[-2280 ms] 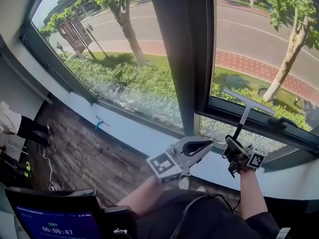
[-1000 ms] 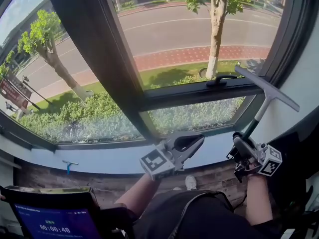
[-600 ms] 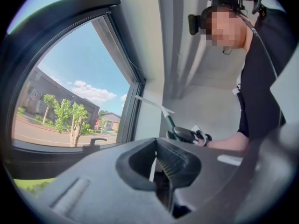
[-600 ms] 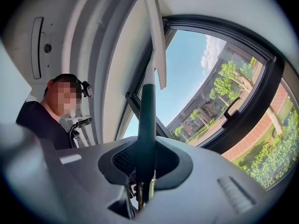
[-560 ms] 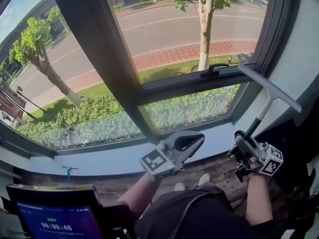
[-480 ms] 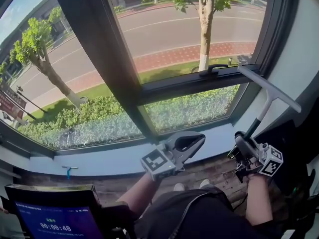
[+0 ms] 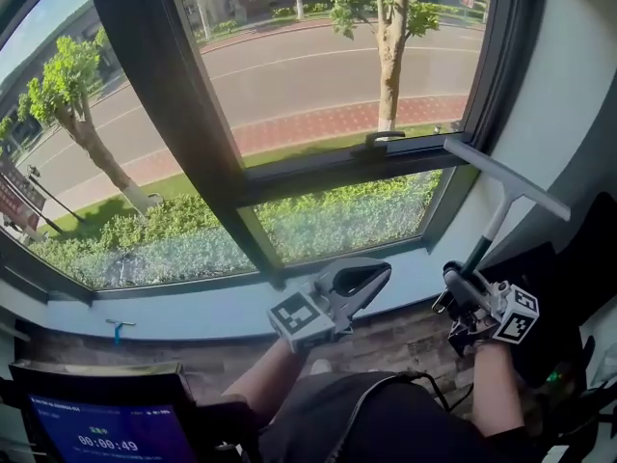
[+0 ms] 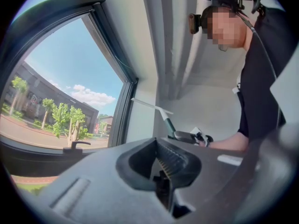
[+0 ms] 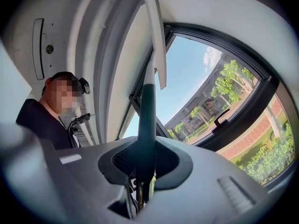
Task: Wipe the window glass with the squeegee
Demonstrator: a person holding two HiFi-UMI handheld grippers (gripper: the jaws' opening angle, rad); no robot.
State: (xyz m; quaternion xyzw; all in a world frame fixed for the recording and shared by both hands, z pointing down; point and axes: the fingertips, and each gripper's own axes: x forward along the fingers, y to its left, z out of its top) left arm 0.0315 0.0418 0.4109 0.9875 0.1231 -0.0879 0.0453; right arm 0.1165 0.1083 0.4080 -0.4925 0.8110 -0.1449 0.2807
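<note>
A squeegee (image 7: 494,222) with a dark green handle and a long pale blade (image 7: 506,177) stands upright in my right gripper (image 7: 455,283), which is shut on the handle low at the right. The blade hangs off the glass, in front of the white wall beside the window's right frame. In the right gripper view the handle (image 9: 146,120) rises from between the jaws to the blade (image 9: 155,36). The window glass (image 7: 318,66) fills the upper view, above a lower pane (image 7: 347,215). My left gripper (image 7: 378,274) hovers at centre, shut and empty, below the sill.
A thick dark mullion (image 7: 183,133) slants across the window, and a black window handle (image 7: 381,139) sits on the crossbar. A white sill (image 7: 193,309) runs below. A screen (image 7: 96,434) sits at bottom left, a small blue tool (image 7: 118,328) lies under the sill, and the person's dark-clad legs (image 7: 386,418) fill the bottom.
The view has swung right along the window, so the right frame and wall now show. The squeegee stays held upright, its blade shifted slightly left and down. Left gripper barely moved.
</note>
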